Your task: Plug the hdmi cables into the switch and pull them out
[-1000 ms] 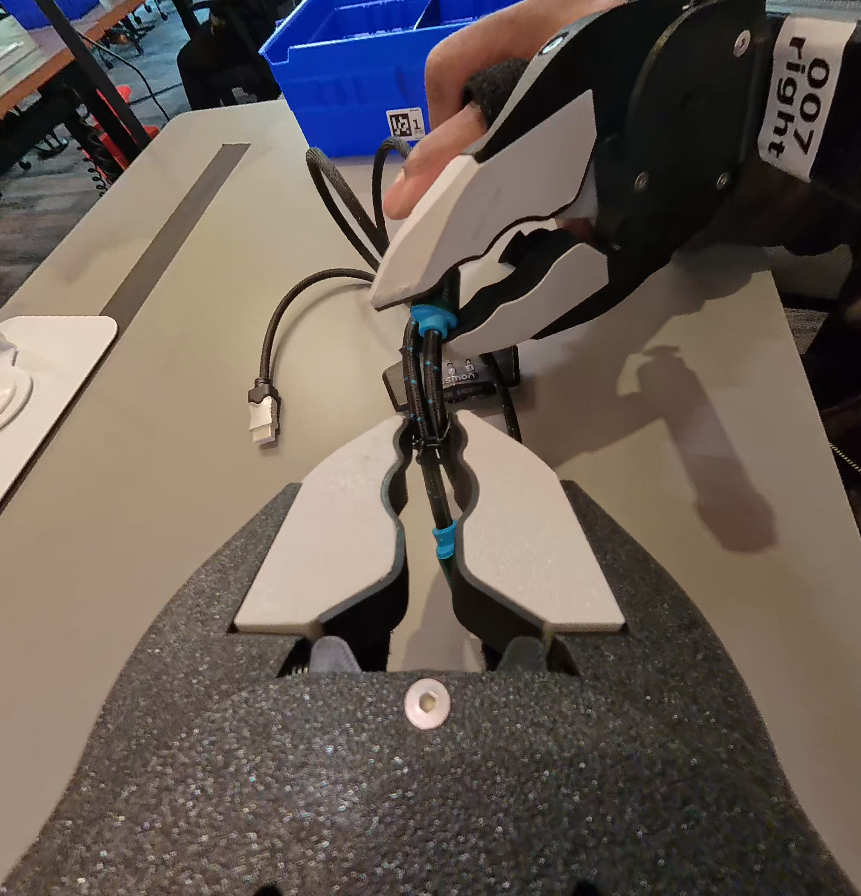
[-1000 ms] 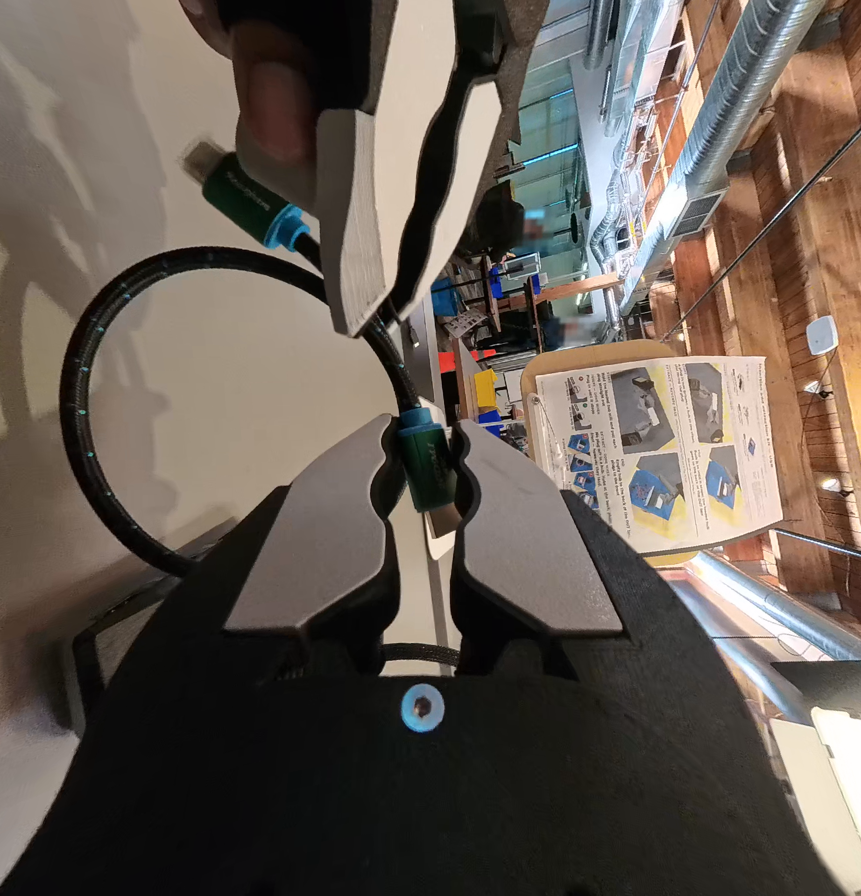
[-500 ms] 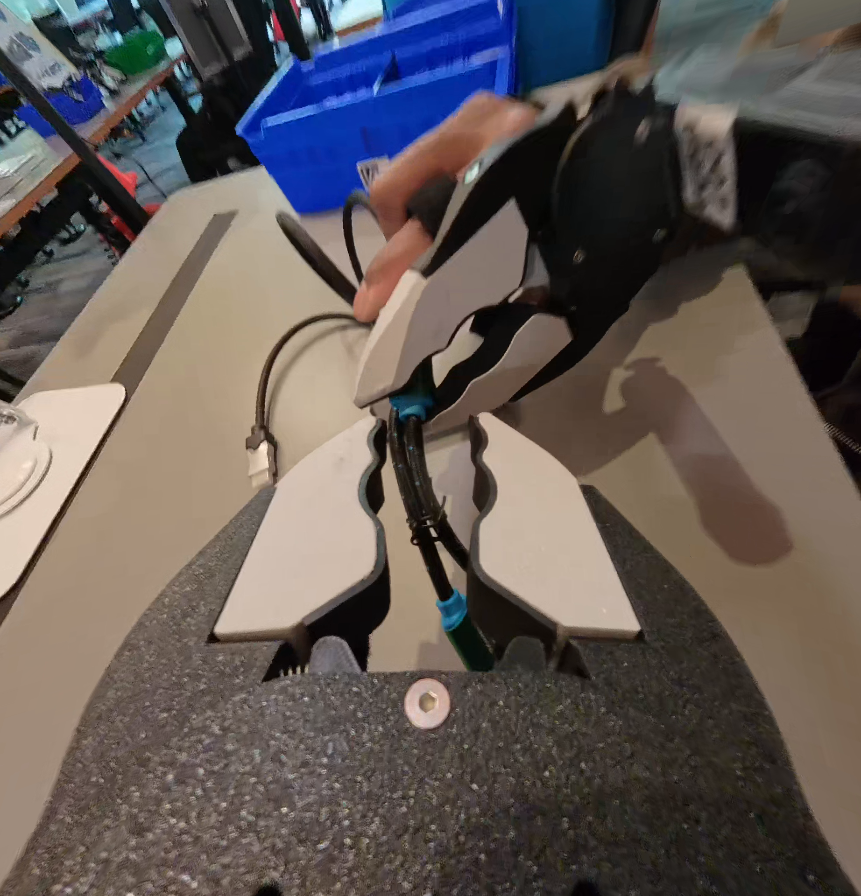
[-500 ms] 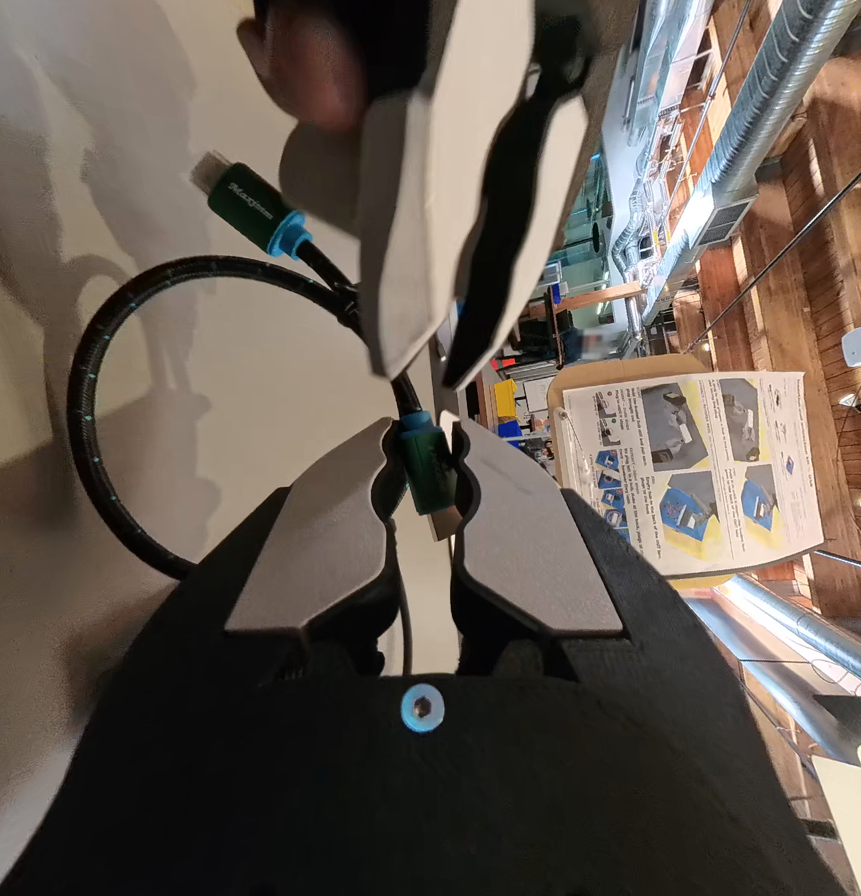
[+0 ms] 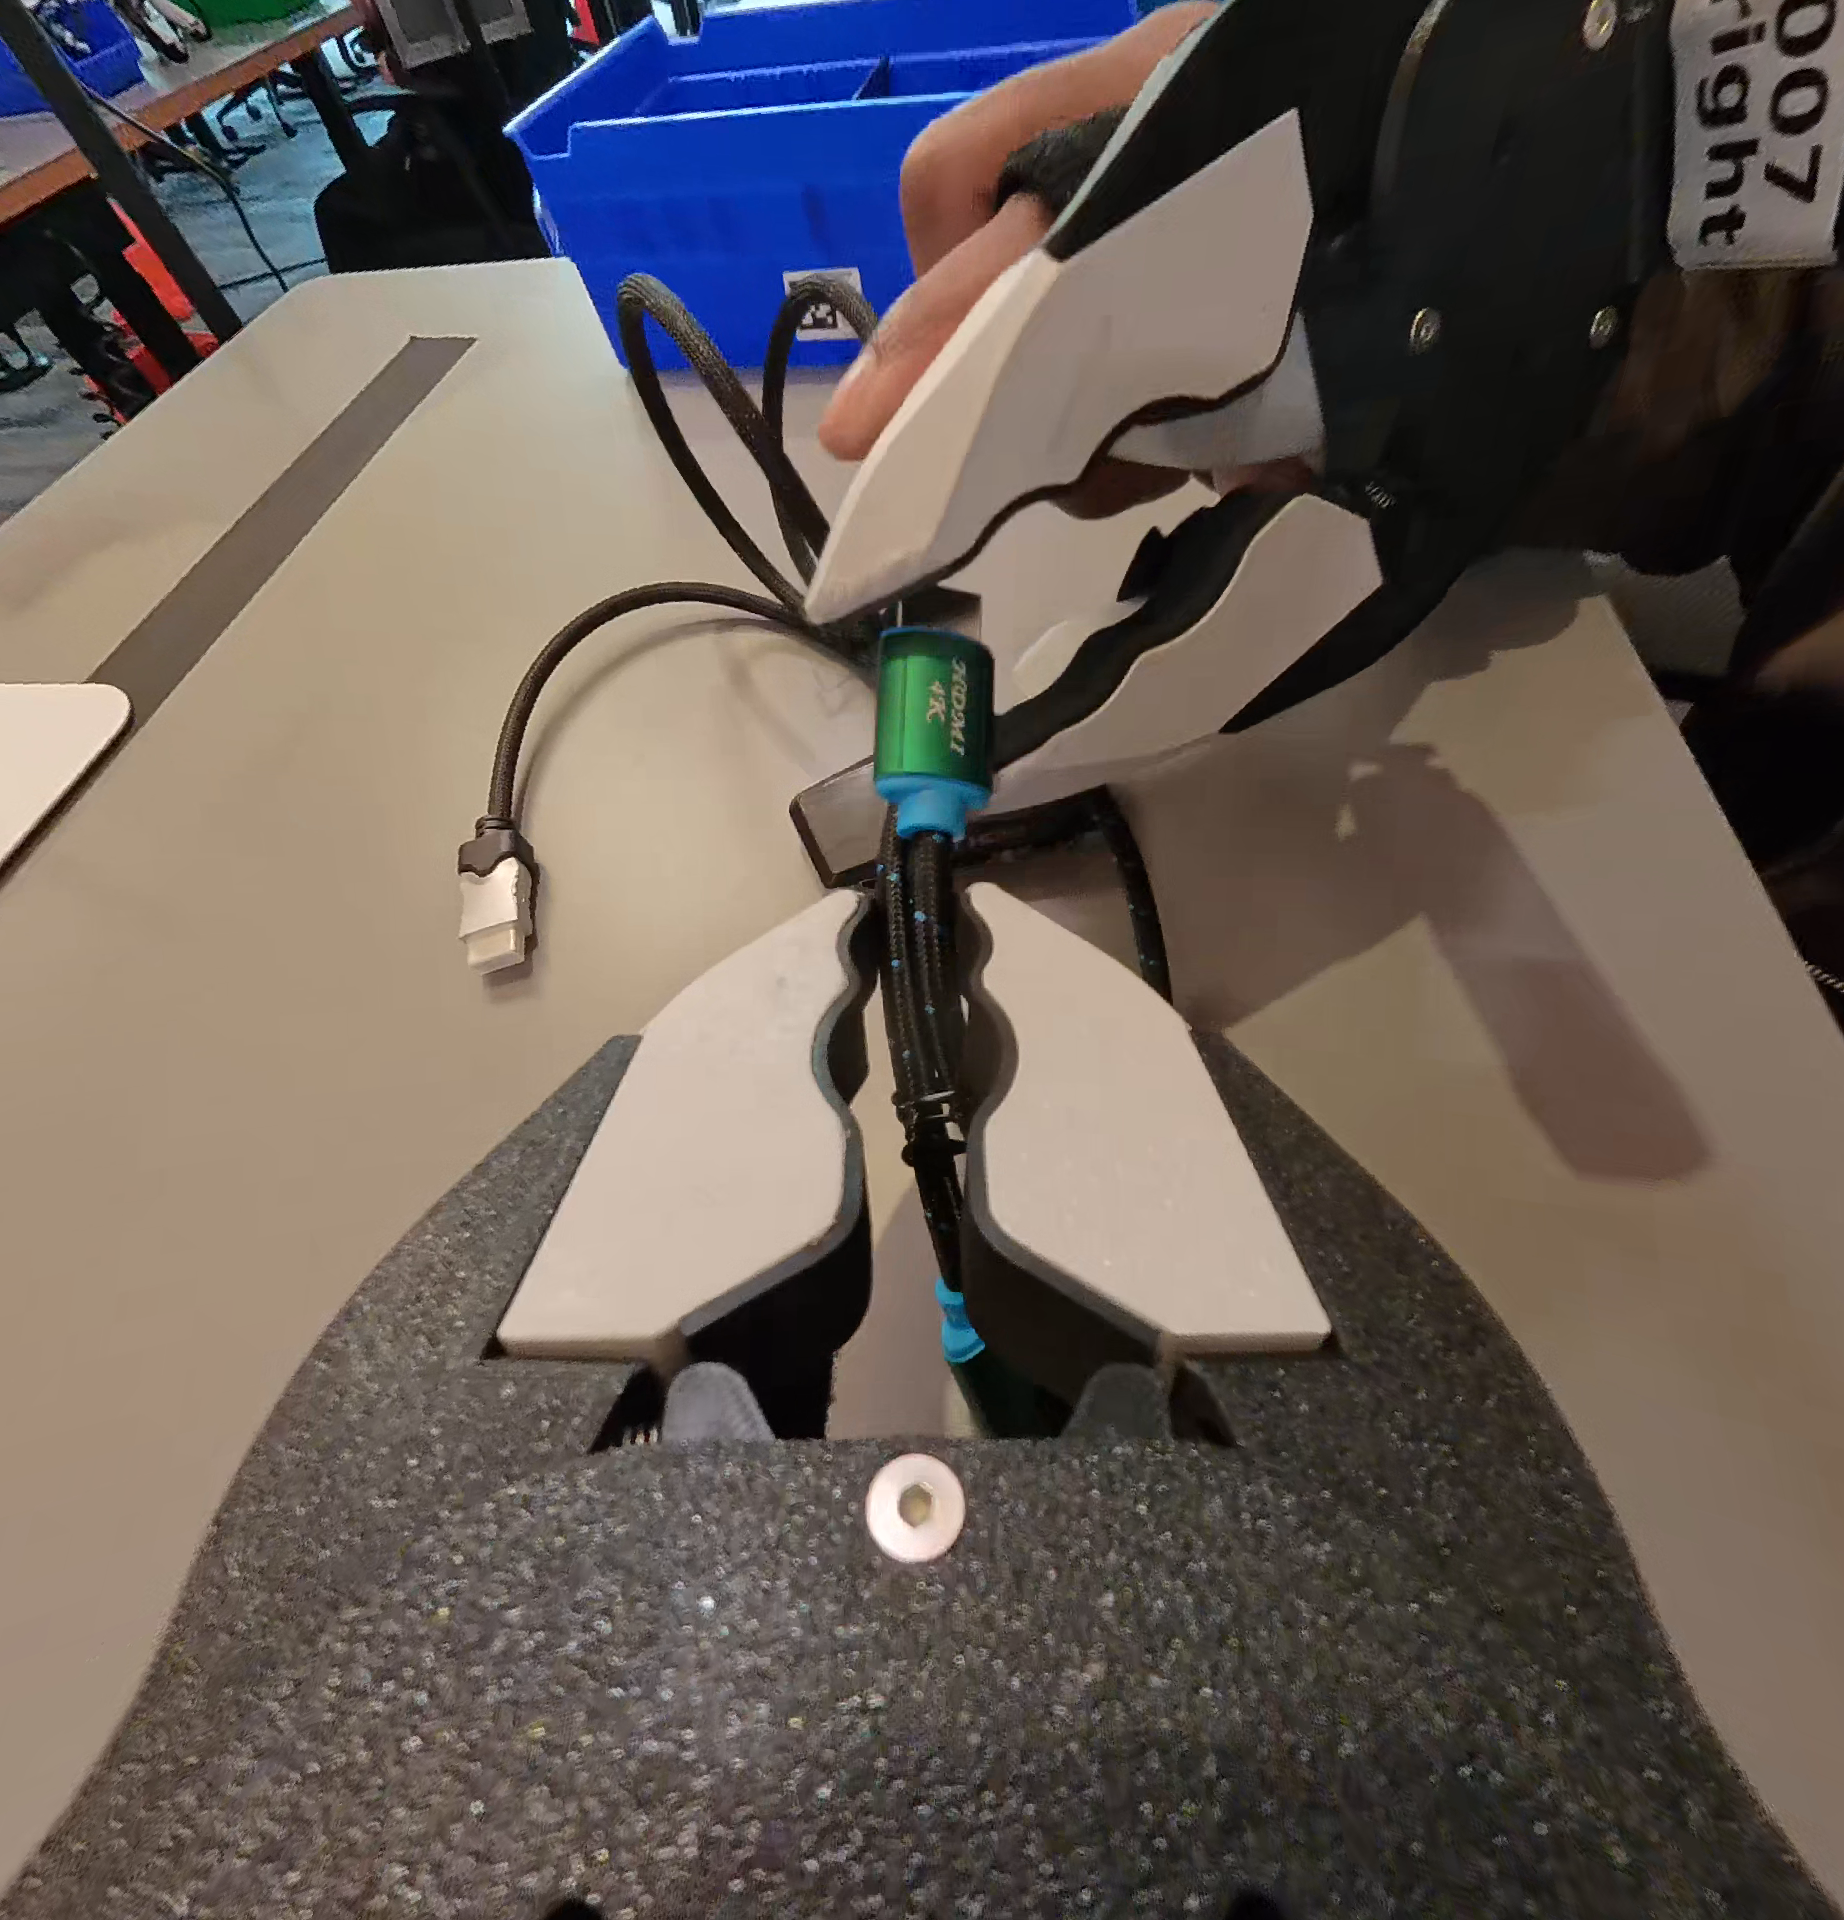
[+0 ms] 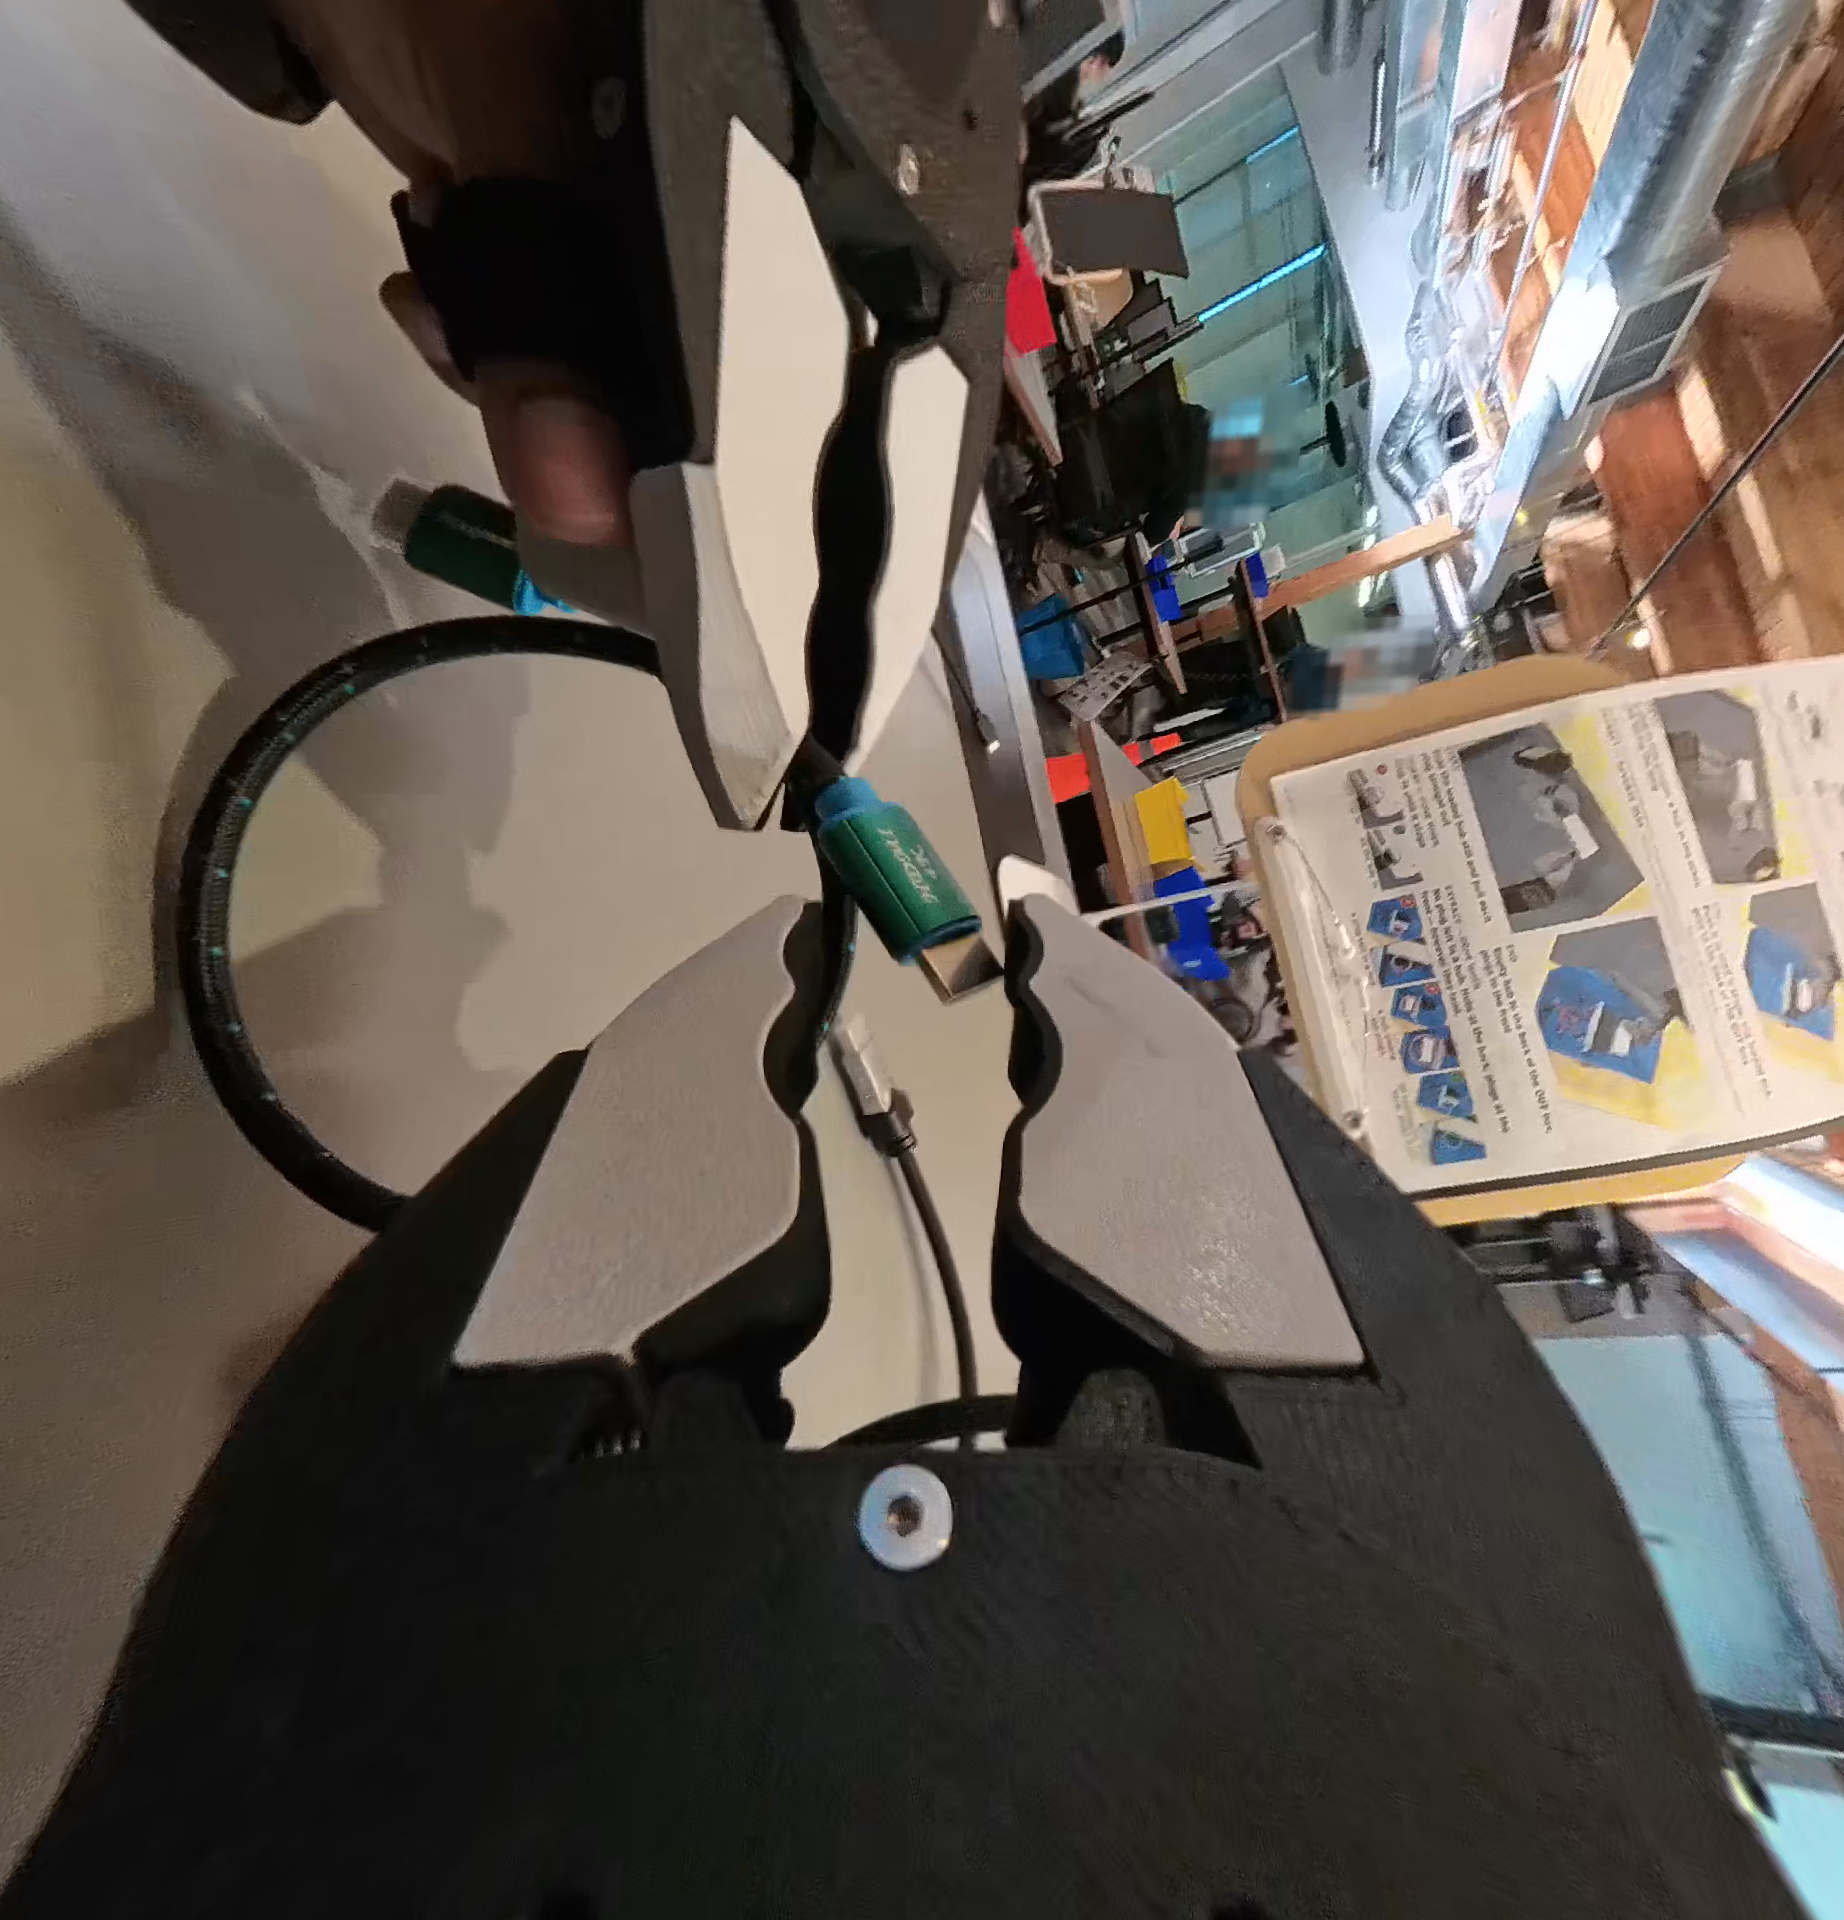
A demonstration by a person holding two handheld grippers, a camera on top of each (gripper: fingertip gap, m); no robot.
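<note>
In the left wrist view my left gripper (image 5: 918, 914) is shut on a black braided HDMI cable (image 5: 918, 997) with blue flecks, just below its green plug (image 5: 933, 717). The plug stands upright above the black switch (image 5: 840, 821) on the table. My right gripper (image 6: 907, 925) is open. The same green plug (image 6: 897, 883) lies loose between its fingertips, and its metal end is close to the right finger (image 6: 1105, 1039). The cable's loop (image 6: 211, 883) and its other green plug (image 6: 461, 551) hang behind. The right gripper's fingers (image 5: 1001, 468) show spread apart in the left wrist view.
A second black cable with a silver plug (image 5: 497, 904) lies on the grey table (image 5: 274, 1143) to the left. A blue bin (image 5: 752, 156) stands at the table's far edge, a white pad (image 5: 24, 769) at the left. An instruction board (image 6: 1572, 914) stands beyond the table. My two grippers' fingertips are within a few centimetres of each other. The black switch (image 5: 840, 821) is about equally far from each gripper, around 10 cm.
My left gripper opened and then shut again on the cable, just below the green plug. My right gripper opened and let go of that plug.
</note>
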